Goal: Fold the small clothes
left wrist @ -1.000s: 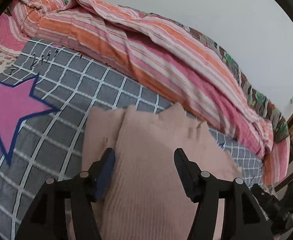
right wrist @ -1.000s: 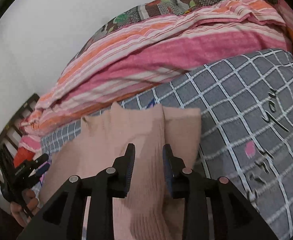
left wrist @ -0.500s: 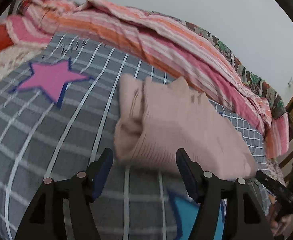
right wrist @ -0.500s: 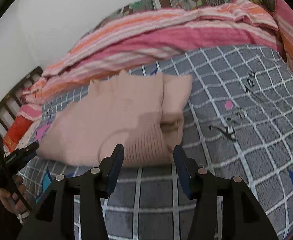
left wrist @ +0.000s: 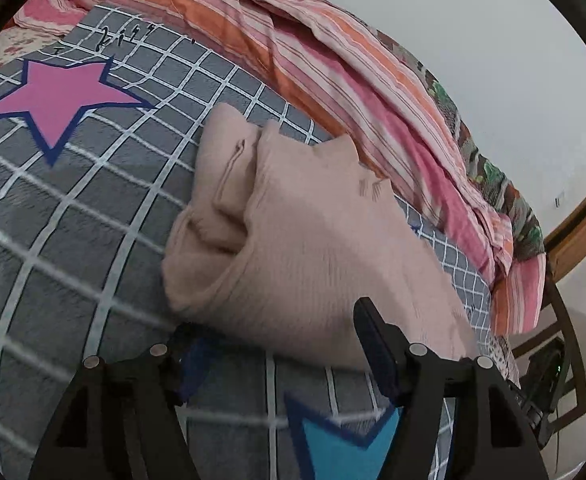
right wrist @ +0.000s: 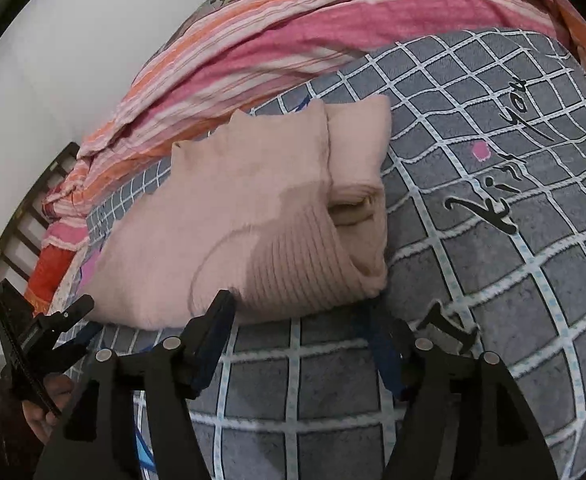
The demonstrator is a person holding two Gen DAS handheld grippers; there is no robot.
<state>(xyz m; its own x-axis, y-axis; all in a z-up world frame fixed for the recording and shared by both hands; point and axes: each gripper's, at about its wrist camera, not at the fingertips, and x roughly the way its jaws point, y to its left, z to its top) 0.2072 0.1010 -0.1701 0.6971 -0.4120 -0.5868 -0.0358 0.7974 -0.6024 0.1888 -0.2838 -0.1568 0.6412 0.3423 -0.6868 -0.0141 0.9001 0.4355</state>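
A folded pale pink knit sweater (left wrist: 305, 248) lies on the grey checked blanket (left wrist: 73, 216). It also shows in the right wrist view (right wrist: 253, 224), with its ribbed hem towards me. My left gripper (left wrist: 277, 340) is open and empty, its fingertips at the sweater's near edge. My right gripper (right wrist: 301, 320) is open and empty, just in front of the sweater's near edge. The left gripper also shows in the right wrist view (right wrist: 65, 324) at the lower left, held by a hand.
A striped pink and orange quilt (left wrist: 333, 64) is bunched along the far side of the bed by the white wall. The blanket has a pink star (left wrist: 57, 96) and black lettering (right wrist: 493, 184). A wooden bed frame (left wrist: 581, 216) is at the right.
Both grippers have let go of the sweater and pulled back towards the near edge. The right gripper has opened wide. The sweater now lies folded on the blanket.
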